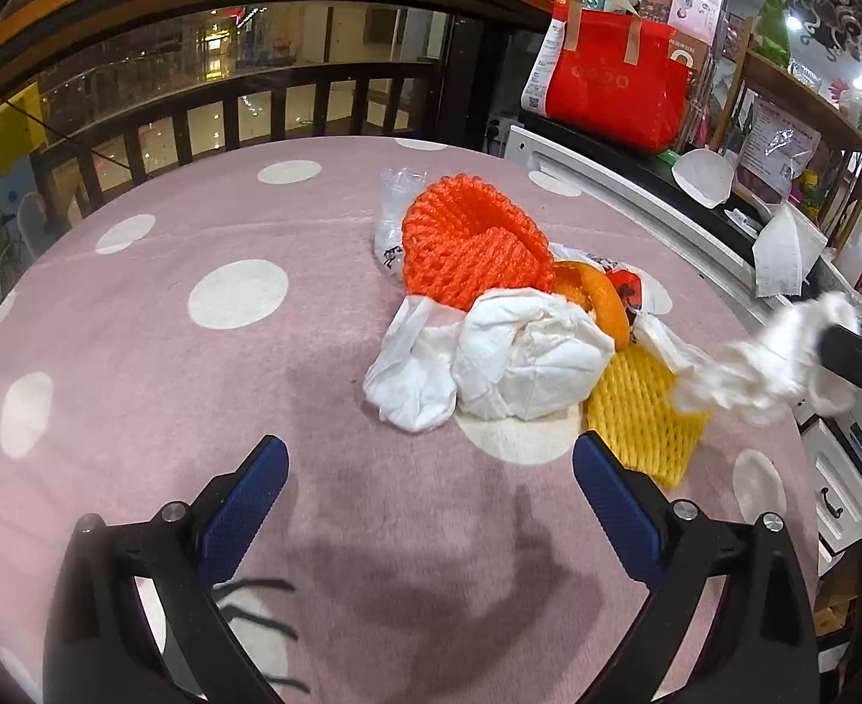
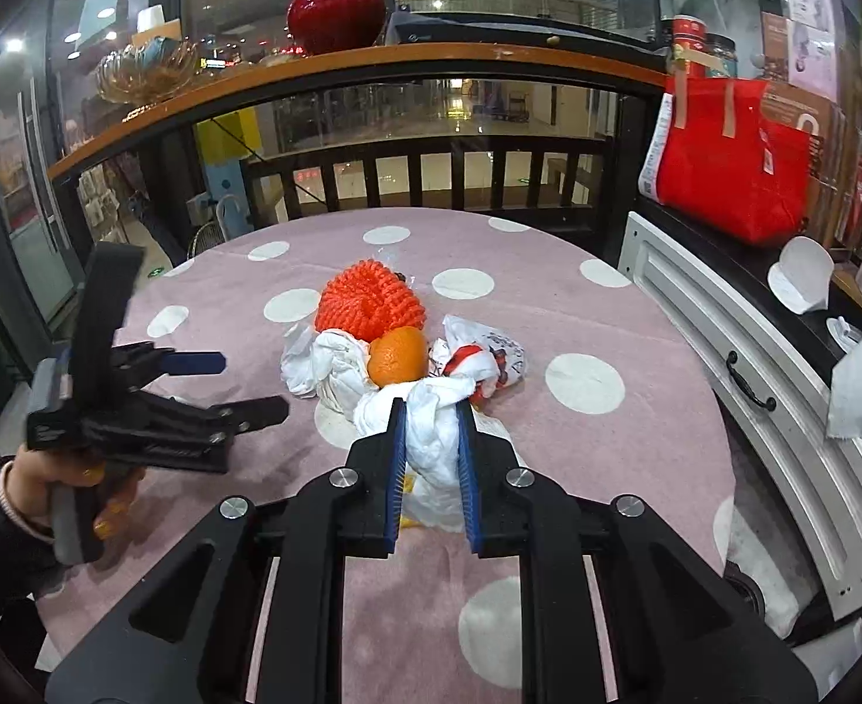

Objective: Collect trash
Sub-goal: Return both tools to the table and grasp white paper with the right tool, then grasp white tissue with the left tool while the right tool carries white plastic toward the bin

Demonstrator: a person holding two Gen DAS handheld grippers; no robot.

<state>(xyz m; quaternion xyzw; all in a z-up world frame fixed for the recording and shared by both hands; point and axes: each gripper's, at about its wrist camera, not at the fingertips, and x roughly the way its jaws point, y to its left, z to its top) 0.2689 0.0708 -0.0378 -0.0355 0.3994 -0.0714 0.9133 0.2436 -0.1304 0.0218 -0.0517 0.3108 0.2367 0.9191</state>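
- Clamping only a loose fold of the white tissue, your right hand-held gripper could let it slip or tear if you jerk away.
- Your left hand-held gripper hangs spread wide and empty, near the pile at mid-table.
- The orange peel rests on other tissues beside the orange foam net; dragging could roll it off the pile.

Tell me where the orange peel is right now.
The orange peel lies mid-pile on the table in the right wrist view, just in front of the red foam net, beside crumpled white tissue.
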